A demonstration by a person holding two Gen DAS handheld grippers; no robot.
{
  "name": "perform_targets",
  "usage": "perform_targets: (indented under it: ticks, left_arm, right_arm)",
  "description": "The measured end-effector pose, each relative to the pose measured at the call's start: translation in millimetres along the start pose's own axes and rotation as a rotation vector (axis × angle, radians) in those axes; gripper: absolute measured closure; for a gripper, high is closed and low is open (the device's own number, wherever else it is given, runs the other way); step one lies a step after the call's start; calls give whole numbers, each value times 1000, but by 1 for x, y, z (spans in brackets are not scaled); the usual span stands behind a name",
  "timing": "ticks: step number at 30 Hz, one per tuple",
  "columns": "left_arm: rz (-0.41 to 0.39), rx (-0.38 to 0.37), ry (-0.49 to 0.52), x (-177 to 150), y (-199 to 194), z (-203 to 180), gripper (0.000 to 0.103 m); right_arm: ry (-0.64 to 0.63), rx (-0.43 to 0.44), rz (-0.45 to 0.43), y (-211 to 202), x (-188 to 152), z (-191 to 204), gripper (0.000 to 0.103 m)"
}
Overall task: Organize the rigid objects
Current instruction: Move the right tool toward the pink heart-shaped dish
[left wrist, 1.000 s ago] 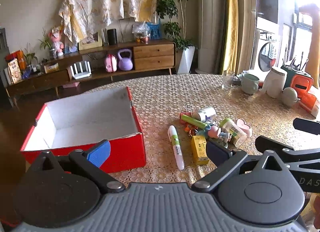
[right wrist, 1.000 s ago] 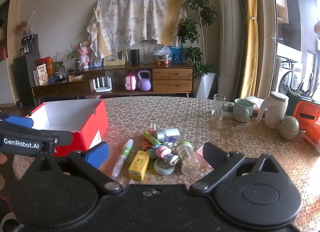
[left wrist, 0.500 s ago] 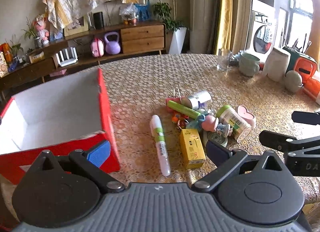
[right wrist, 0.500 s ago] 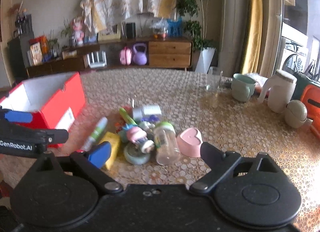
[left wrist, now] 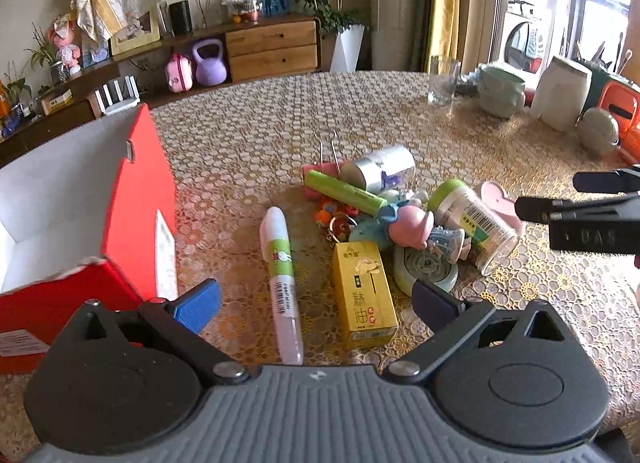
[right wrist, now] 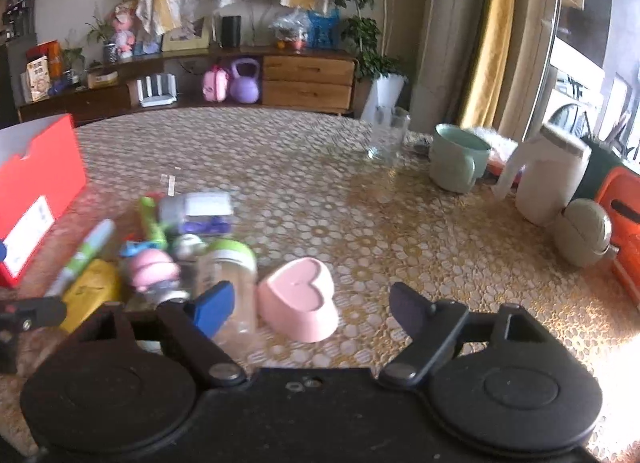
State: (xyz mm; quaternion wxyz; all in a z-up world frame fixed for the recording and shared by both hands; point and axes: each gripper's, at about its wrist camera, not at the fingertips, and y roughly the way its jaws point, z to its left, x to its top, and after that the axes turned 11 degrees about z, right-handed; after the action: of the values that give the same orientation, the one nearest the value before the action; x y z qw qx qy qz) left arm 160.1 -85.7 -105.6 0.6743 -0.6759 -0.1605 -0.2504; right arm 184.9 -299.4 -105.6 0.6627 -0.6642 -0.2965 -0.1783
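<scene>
two hand-held grippers hang over our tabletop [left wrist: 248, 135]. the left hand-held gripper [left wrist: 316, 299] is spread, yellow box [left wrist: 364, 291] and white pen [left wrist: 282, 283] lying between its jaws, untouched. the right hand-held gripper [right wrist: 310, 305], jaws just closing, brackets the pink heart dish [right wrist: 300, 299] without contact.

The left gripper [left wrist: 316, 301], black-armed with blue pads, tilts downward with jaws spread wide and nothing between them, its tips nearer than the pink heart-shaped dish [right wrist: 298, 299]. The right gripper [right wrist: 312, 309], likewise black with blue pads, straddles that dish without touching it, its jaws having just been closing.
</scene>
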Motion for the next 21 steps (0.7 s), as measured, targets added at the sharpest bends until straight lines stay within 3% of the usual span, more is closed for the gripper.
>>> perform_targets:
  ticks: [15,18,21]
  left_arm:
    - [43,-11,19,2,29,-13,2]
    - [54,-21,29,3,33,-14,13]
    - [60,-20,33,2,36,-15,17]
  right_arm:
    - [13,57,62,46,9,-11,24]
    - [19,83,50,52,12,-13,25]
    - [39,121,58,58,16,-19,26]
